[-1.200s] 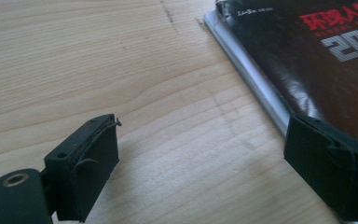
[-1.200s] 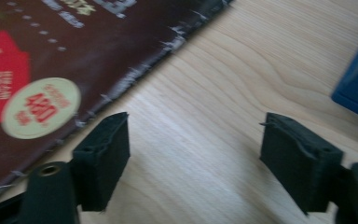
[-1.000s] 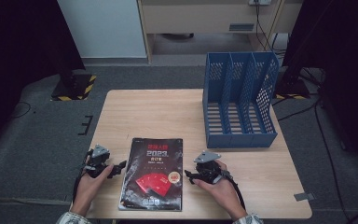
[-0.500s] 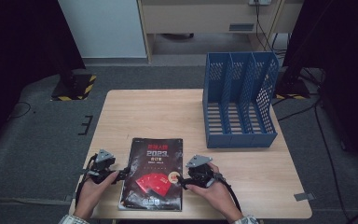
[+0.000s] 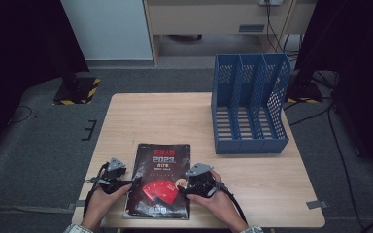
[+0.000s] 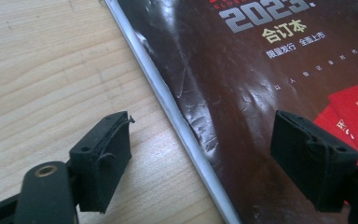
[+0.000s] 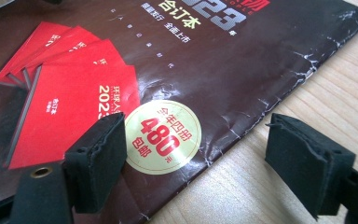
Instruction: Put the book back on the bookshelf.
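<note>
A dark book (image 5: 159,180) with "2023" and red cards on its cover lies flat near the table's front edge. My left gripper (image 5: 132,182) is open at the book's left edge; in the left gripper view its jaws straddle the white page edge (image 6: 182,121), one over wood, one over the cover (image 6: 242,84). My right gripper (image 5: 183,189) is open at the book's right edge. In the right gripper view one jaw sits over the cover (image 7: 191,70) near a round yellow sticker (image 7: 162,136), the other over the bare table (image 7: 317,93).
A blue three-slot file rack (image 5: 250,104) stands on the wooden table (image 5: 155,116) at the back right. Cables trail from both grippers toward the front edge. Dark floor and cabinets surround the table.
Both grippers have moved inward toward the book over the last second; the right one slid left to the book's right edge and the left one closed in on its left edge.
</note>
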The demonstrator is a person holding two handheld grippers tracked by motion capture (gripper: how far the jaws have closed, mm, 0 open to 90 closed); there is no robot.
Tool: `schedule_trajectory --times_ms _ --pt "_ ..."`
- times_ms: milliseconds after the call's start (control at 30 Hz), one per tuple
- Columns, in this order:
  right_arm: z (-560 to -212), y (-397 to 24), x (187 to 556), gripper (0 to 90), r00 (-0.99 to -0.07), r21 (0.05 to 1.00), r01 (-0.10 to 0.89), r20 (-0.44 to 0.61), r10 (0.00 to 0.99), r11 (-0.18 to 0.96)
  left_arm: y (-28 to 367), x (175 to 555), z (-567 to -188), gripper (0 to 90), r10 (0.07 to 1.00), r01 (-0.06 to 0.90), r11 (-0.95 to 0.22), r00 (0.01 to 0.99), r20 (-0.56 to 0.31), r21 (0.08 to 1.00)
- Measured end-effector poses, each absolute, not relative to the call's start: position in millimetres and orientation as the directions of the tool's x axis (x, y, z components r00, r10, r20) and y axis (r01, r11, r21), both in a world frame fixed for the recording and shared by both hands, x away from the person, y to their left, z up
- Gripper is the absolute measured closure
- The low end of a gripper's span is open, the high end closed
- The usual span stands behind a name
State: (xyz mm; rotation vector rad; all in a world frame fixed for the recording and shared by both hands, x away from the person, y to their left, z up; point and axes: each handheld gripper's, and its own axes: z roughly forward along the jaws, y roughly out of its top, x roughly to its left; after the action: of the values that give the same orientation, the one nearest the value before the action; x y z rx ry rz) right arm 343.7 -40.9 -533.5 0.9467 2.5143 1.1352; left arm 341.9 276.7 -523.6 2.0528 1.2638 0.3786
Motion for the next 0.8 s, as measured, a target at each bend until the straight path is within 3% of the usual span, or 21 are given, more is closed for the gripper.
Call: schedule_trajectory --times_ms 500,800 --pt "-536.9 -33.6 341.4 20.6 -0.772 0.746 0.459 0.066 0.632 0.483 271.4 343.1 -525.0 26.4 0.859 0.665 -0.295 0.500 -0.115 0.686" --pt "-536.9 -33.2 341.4 20.5 -0.775 0.745 0.457 0.065 0.629 0.486 269.8 345.4 -524.2 31.7 0.852 0.681 -0.246 0.491 -0.181 0.689"
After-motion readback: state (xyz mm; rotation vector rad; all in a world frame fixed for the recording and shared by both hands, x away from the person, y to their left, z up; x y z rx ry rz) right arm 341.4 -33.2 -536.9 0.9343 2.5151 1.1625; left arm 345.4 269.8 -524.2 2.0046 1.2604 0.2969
